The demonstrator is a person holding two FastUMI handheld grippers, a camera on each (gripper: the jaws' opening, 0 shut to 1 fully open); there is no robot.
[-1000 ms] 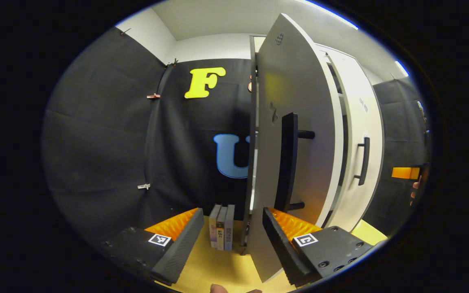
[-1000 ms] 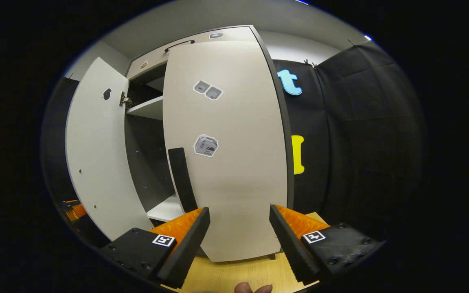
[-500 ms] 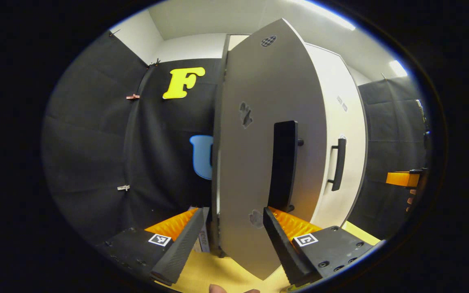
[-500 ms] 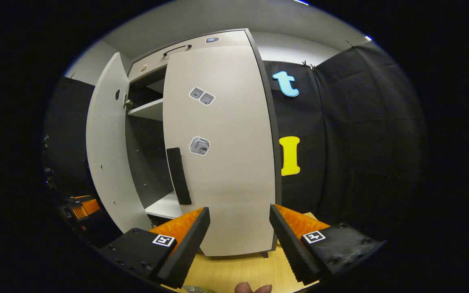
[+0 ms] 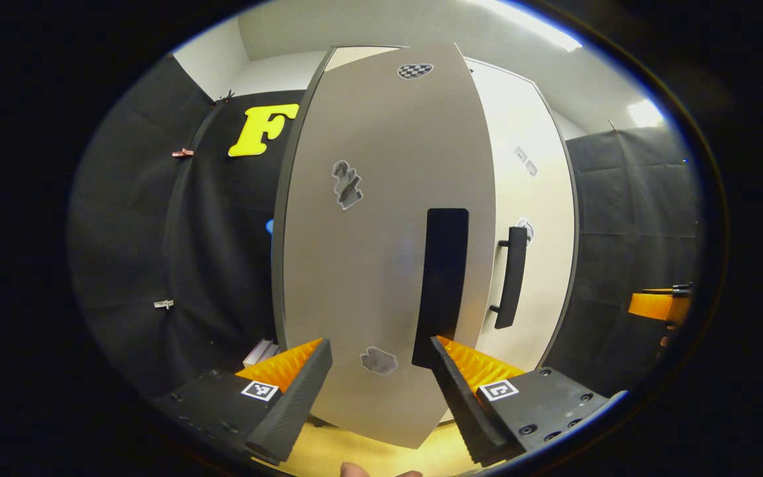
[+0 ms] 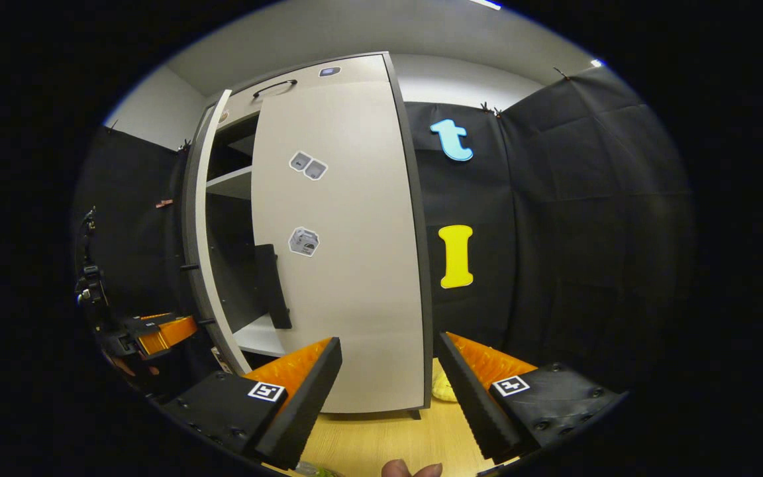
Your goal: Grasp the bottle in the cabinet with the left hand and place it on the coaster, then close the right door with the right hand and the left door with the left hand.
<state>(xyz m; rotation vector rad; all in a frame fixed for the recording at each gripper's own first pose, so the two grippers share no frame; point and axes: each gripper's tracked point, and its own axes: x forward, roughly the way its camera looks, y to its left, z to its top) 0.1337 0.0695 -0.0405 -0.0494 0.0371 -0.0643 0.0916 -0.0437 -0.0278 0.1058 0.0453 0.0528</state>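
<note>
In the left gripper view the cabinet's left door (image 5: 368, 265) stands partly swung in and faces me. Its black handle (image 5: 444, 285) ends just above my right-hand finger. My left gripper (image 5: 378, 384) is open, close in front of the door's lower part, with nothing between its fingers. Behind it the right door (image 5: 537, 218) lies flat against the cabinet with its handle (image 5: 510, 275). In the right gripper view my right gripper (image 6: 388, 384) is open, a little back from the right door (image 6: 342, 252). The left door (image 6: 197, 232) shows edge-on, ajar, with the left gripper (image 6: 159, 331) beside it.
A gap between the doors shows the dark cabinet inside and a white shelf (image 6: 229, 185). The wooden tabletop (image 6: 381, 440) runs under the cabinet. A pale book edge (image 5: 259, 351) peeks out left of the left door. The other gripper (image 5: 660, 305) hangs at the far right.
The left door has swung well in toward the cabinet, and the left gripper has followed it. The right gripper has drawn slightly back from the right door.
</note>
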